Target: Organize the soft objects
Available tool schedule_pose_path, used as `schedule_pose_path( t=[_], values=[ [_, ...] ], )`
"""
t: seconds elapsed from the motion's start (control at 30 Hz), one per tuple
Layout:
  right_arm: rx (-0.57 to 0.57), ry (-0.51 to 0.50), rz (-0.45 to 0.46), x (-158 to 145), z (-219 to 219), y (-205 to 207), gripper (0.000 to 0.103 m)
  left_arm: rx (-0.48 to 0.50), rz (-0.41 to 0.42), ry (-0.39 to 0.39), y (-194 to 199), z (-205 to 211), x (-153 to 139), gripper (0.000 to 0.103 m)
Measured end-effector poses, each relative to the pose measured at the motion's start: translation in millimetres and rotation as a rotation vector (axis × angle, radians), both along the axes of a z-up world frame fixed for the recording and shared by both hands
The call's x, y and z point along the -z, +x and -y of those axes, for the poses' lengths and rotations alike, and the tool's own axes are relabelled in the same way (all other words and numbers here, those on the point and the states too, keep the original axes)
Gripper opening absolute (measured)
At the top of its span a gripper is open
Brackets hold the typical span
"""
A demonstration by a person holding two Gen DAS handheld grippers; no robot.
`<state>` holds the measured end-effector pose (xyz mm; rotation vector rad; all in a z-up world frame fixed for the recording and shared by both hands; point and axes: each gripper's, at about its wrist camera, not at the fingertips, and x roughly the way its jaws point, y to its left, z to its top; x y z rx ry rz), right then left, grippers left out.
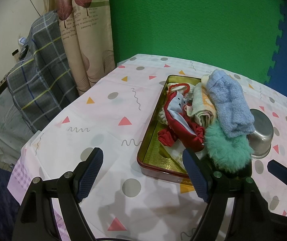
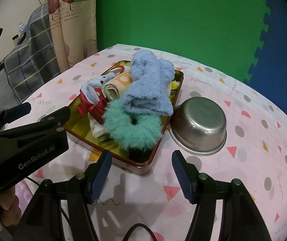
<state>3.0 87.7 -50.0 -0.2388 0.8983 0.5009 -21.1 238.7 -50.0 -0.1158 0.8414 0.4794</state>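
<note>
A table under a pink cloth printed with triangles and dots (image 2: 243,92) carries a shallow red-rimmed, gold-lined rectangular tin (image 2: 79,102), apparently the collecting point for the soft items heaped inside: a folded light-blue fleece cloth (image 2: 147,88) on top, a fluffy teal scrunchie (image 2: 131,128) draped over the near rim, and a red satin piece (image 1: 183,134). An upturned steel bowl (image 2: 201,124) sits just beside it. The left gripper (image 1: 143,172) and right gripper (image 2: 141,174) hover with jaws apart, empty. Items underneath are largely hidden.
</note>
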Motion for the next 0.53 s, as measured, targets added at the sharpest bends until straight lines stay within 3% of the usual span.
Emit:
schedule_pose_path(
  t=[0.53],
  values=[
    [-0.005,-0.001,0.000,1.3,-0.7,-0.5,0.064,0.016,0.014,-0.007,-0.2,0.3,-0.4,0.078]
  ],
)
